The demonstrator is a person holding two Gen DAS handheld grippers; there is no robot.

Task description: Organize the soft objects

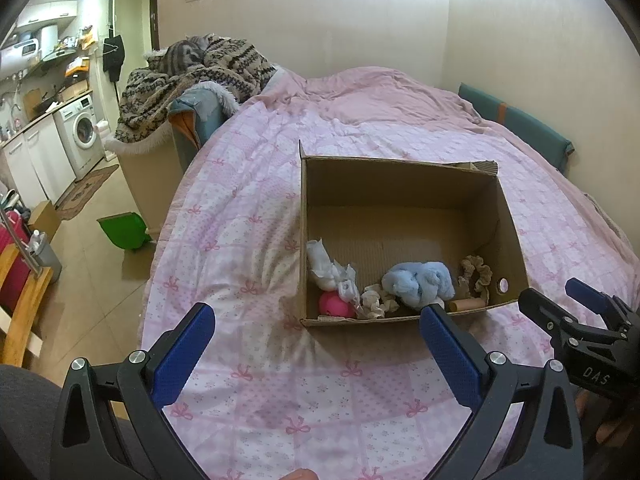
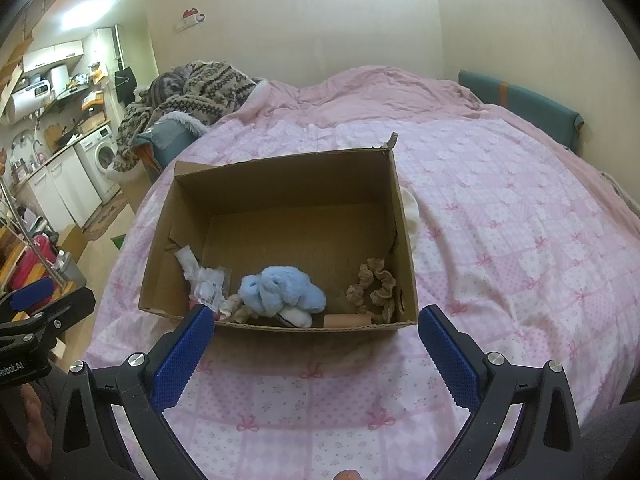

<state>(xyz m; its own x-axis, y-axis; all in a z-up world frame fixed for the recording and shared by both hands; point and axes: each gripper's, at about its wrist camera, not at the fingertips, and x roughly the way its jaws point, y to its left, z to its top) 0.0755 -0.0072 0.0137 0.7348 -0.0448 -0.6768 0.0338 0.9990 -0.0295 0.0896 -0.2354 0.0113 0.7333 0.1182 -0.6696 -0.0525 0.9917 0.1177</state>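
An open cardboard box (image 1: pixel 404 168) (image 2: pixel 280 168) sits on the pink bed. Along its near wall lie a light blue plush toy (image 1: pixel 418 282) (image 2: pixel 280 290), a beige scrunchie (image 1: pixel 476 272) (image 2: pixel 374 284), a white cloth (image 1: pixel 330 270) (image 2: pixel 204 280), a pink ball (image 1: pixel 336 305), a crumpled beige cloth (image 1: pixel 376 300) and a cardboard tube (image 1: pixel 468 304) (image 2: pixel 346 321). My left gripper (image 1: pixel 316 318) is open and empty, just before the box's near edge. My right gripper (image 2: pixel 316 318) is open and empty at the same near edge; it also shows at the right of the left wrist view (image 1: pixel 560 300).
The pink quilt (image 1: pixel 248 216) (image 2: pixel 520 240) covers the bed. A white soft thing (image 2: pixel 412 210) lies behind the box's right wall. A patterned blanket pile (image 1: pixel 192 76) sits at the bed's far left. On the floor at left are a green dustpan (image 1: pixel 122 230) and a washing machine (image 1: pixel 82 132).
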